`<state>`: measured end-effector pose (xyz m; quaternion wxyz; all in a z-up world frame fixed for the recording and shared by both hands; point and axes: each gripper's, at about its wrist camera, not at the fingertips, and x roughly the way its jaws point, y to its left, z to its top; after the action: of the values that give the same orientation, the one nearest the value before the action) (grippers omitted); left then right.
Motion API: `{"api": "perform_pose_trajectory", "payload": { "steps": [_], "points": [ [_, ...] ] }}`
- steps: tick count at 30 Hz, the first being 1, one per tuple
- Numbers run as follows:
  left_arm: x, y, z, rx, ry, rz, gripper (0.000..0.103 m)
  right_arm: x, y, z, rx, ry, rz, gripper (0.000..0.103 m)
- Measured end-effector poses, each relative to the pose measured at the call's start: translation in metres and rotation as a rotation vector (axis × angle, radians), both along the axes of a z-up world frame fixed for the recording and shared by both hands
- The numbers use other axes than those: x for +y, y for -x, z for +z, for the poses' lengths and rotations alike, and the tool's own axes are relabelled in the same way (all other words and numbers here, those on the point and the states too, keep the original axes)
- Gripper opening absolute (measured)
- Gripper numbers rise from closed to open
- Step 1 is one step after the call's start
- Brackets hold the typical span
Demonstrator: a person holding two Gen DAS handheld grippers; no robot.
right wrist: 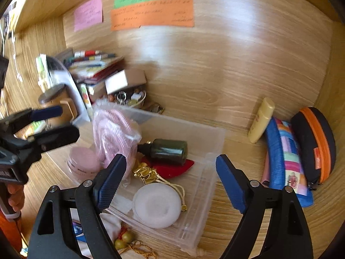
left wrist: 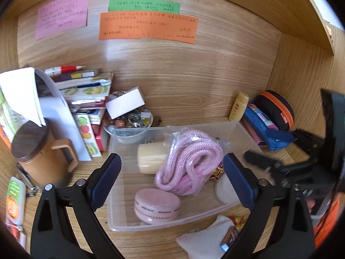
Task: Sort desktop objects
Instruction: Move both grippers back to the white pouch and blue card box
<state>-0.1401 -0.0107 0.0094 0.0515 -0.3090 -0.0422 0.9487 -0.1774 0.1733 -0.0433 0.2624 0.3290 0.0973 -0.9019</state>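
A clear plastic bin [left wrist: 120, 220] [right wrist: 207, 179] sits on the wooden desk. It holds a bagged pink rope [left wrist: 189, 161] [right wrist: 114, 133], a pink round case [left wrist: 157, 205] [right wrist: 83, 161], a cream block [left wrist: 151, 157], a white round lid [right wrist: 156, 205], a dark green bottle [right wrist: 168, 150], a red pouch and a gold charm [right wrist: 146, 172]. My left gripper [left wrist: 172, 181] is open and empty above the bin; it also shows in the right wrist view [right wrist: 54, 120]. My right gripper [right wrist: 170, 179] is open and empty over the bin's right half.
A brown lidded mug [left wrist: 41, 157], stacked booklets [left wrist: 86, 90] and a bowl of trinkets [left wrist: 129, 125] stand at back left. A yellow tube [right wrist: 261, 120], blue pouch [right wrist: 284, 161] and black-orange case [right wrist: 314, 146] lie at right. A white pouch [left wrist: 204, 239] lies in front.
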Motion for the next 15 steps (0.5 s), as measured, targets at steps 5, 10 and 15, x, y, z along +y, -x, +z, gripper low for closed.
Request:
{"api": "perform_pose_trajectory", "payload": {
  "steps": [5, 10, 15],
  "points": [
    [-0.003, -0.012, 0.000, 0.000, 0.034, 0.009, 0.099, 0.017, -0.012, 0.019, 0.055, 0.023, -0.038, 0.095],
    [-0.007, -0.024, -0.008, -0.019, 0.054, 0.017, 0.100, 0.029, -0.027, 0.026, 0.081, 0.022, -0.053, 0.095],
    [-0.012, -0.040, -0.018, -0.035, 0.067, 0.018, 0.100, 0.041, -0.039, 0.018, 0.072, 0.007, -0.081, 0.095]
  ]
}}
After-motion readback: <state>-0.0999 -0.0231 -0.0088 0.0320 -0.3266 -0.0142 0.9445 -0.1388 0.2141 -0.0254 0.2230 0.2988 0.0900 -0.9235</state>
